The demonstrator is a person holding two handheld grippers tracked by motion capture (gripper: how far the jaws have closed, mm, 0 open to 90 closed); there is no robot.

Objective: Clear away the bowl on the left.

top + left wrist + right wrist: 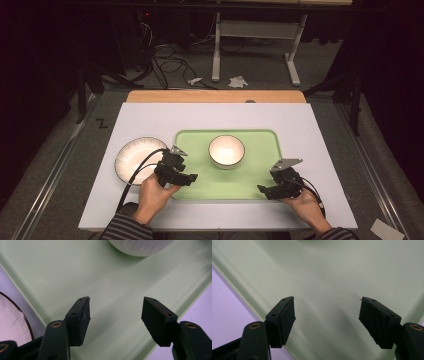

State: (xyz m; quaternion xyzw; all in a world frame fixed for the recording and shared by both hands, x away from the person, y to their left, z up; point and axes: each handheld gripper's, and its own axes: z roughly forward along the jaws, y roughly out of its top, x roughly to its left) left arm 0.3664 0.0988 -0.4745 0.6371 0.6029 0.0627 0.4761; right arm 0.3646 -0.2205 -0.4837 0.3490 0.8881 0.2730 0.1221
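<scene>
Broadly, the white-covered bench [150,117] carried everything, and on it lay the pale green tray [260,145], set a little right of centre and reaching down toward the person's side. A white bowl [227,151] with a dark rim stood upright on the tray's upper middle, and a white plate [135,156], also dark-rimmed, lay on the bench just beside the tray's left edge, outside it. Both hands were low at the tray's near corners: the left gripper [186,178] hovered over the near-left corner, just right of the plate, and the right gripper [265,189] over the near-right corner. In the left gripper view its fingers [79,317] stood well apart above bare tray with nothing between them, the bowl's ribbed side ahead and the plate's rim at the left; in the right gripper view the fingers [283,318] were likewise spread wide over bare green surface. Judged from this, the work seemed to be lifting the tray by its two near corners, and it was at an early stage: the approach looked done, but neither pair of fingers had closed on the tray's rim, so grasping, lifting and carrying the tray with the bowl on it all seemed left to do
</scene>
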